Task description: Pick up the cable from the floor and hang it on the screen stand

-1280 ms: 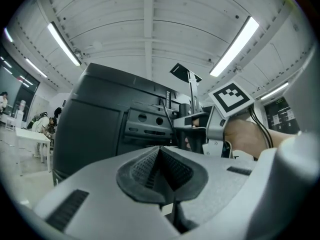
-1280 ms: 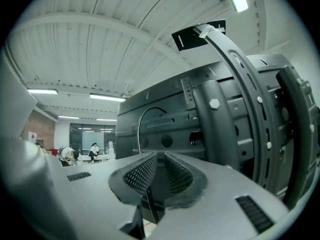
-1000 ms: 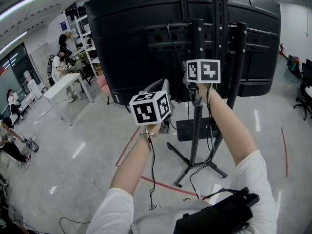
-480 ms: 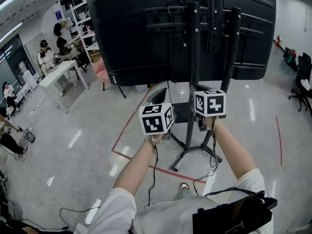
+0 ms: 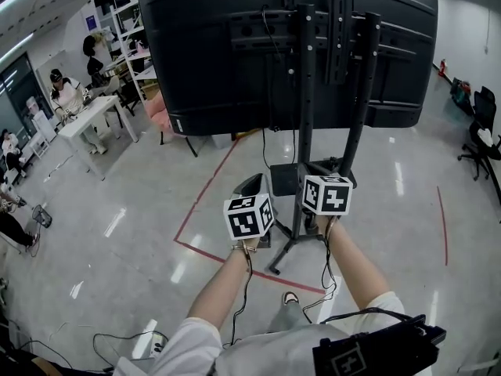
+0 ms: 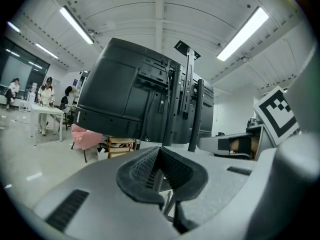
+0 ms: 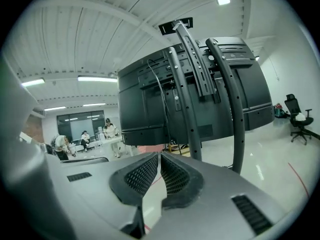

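Grey polished floor [image 5: 407,210] spreads under everything, crossed by a red tape line [image 5: 205,206]. On it the black screen [image 5: 219,61] shows its back, carried by the screen stand [image 5: 304,131], whose two upright posts drop to splayed feet. Off to the left, people sit at a white bench [image 5: 90,124]. A pink chair [image 5: 160,108] stands behind the screen's lower corner, and a dark office chair [image 5: 479,128] is well apart at the right.

Both tongs are held low and close together in front of the stand's base. The left tongs [image 6: 160,156] have their pads pressed together on nothing. The right tongs [image 7: 159,156] are likewise closed and empty, with only floor showing below the tips.

A thin black cable [image 5: 264,143] already hangs from the mount, and it seems to be the task's thing. Its long axis is vertical, just left of the posts. It lies above and ahead of both tongs, with the left hand nearer, while the posts stand between it and the right tongs.

Another loose cord [image 5: 106,339] lies on the floor at lower left, behind the person. Whether it belongs to the task cannot be told.
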{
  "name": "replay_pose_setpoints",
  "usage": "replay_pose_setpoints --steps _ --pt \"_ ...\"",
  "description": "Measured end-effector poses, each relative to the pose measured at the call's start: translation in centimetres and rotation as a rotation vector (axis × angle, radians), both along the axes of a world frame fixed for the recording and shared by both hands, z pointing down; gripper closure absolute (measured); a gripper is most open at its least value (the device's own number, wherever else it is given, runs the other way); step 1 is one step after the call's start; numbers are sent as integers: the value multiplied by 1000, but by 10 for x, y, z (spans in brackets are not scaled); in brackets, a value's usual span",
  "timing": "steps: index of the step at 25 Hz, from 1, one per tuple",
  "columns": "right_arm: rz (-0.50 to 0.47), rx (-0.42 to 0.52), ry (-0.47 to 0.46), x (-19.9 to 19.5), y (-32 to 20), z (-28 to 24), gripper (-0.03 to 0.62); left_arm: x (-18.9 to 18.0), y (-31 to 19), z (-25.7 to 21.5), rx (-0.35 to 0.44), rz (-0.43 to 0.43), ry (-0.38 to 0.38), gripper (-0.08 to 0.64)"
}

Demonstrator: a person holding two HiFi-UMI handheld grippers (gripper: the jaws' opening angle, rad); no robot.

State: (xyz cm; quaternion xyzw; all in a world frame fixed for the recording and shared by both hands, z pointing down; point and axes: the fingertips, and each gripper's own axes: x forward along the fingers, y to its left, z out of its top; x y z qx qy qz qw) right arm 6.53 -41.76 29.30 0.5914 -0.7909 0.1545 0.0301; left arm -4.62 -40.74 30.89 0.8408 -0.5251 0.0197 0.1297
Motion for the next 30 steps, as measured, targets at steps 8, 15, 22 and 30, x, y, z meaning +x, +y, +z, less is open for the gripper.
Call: replay_pose_setpoints --steps 8,15,22,30 --pt "-58 26 40 -16 -9 -11 575 -2 -9 -21 47 -18 5 557" --pt "-74 30 50 -24 -27 -17 575 -1 -26 -26 51 -25 19 557" --pt "-56 20 45 -14 -39 -14 575 2 -38 -26 49 -22 21 557" --pt "-43 17 39 -3 -43 -13 575 14 -45 -20 34 -7 39 557"
